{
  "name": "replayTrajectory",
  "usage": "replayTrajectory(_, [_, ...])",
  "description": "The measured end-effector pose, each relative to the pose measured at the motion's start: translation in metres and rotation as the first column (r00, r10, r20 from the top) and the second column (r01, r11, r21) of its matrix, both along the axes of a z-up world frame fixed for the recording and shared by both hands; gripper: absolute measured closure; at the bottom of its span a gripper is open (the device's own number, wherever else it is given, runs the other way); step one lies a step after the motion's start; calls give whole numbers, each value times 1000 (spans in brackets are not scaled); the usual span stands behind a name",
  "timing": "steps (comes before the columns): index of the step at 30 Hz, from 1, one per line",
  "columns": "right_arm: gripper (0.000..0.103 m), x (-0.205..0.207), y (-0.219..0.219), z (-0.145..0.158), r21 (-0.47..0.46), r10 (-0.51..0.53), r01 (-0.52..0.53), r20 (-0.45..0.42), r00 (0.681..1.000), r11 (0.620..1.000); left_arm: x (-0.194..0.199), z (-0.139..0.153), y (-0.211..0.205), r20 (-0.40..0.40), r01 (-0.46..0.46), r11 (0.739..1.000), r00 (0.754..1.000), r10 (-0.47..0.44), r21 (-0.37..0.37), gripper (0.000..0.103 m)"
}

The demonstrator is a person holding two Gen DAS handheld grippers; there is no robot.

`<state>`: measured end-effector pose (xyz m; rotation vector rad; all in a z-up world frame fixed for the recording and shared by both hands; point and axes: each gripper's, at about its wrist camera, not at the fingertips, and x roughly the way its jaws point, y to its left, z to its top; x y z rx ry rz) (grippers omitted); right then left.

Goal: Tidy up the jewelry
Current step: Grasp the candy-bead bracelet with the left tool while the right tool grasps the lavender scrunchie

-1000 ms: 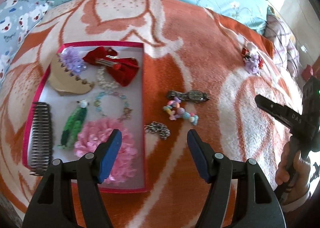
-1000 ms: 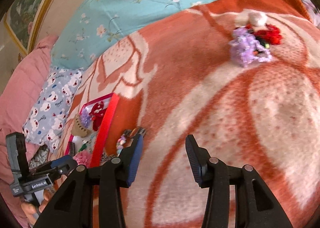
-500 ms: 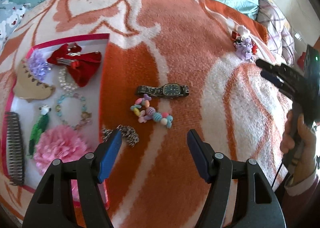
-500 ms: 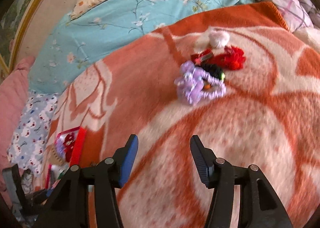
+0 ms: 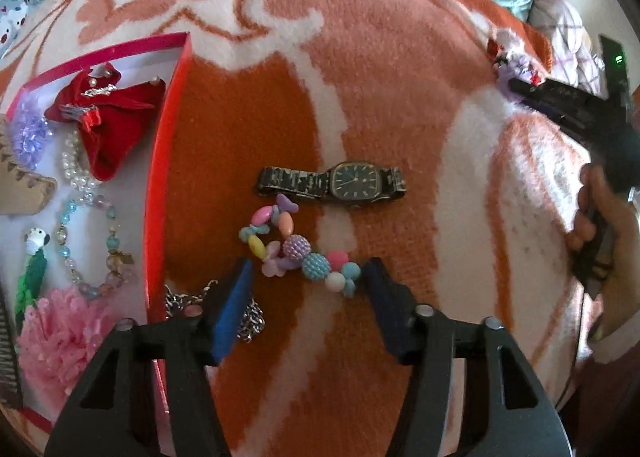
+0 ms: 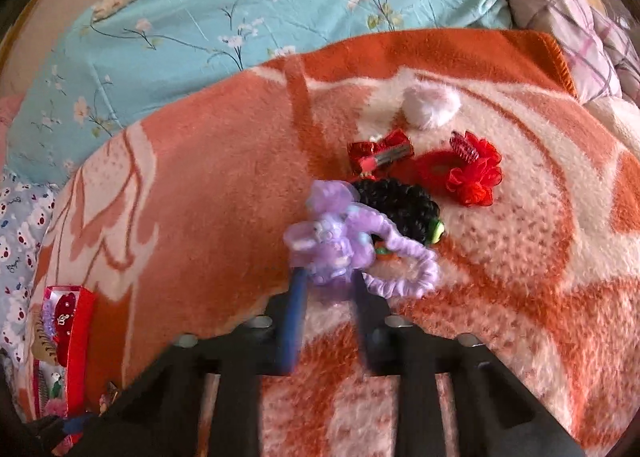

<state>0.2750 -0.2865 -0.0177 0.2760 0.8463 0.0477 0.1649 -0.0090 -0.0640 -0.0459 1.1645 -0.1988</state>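
Left wrist view: no legible writing on watch [image 5: 355,183] dial.

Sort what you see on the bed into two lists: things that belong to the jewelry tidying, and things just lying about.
Job:
tray
watch
bead bracelet
chain
purple scrunchie
red bow clip
left tool
right tool

Lying about:
blanket
floral sheet
plaid pillow

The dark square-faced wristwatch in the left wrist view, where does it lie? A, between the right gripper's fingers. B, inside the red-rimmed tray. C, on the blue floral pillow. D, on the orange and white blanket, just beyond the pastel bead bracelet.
D: the dark square-faced wristwatch lies flat on the orange and white blanket, just beyond the pastel bead bracelet, outside the red-rimmed tray.
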Motion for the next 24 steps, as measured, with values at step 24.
replayTrajectory(24, [88,-111,48,43,195,192,-208,100,976,958,-47,57,20,147,22,994,989,-7,-102,84])
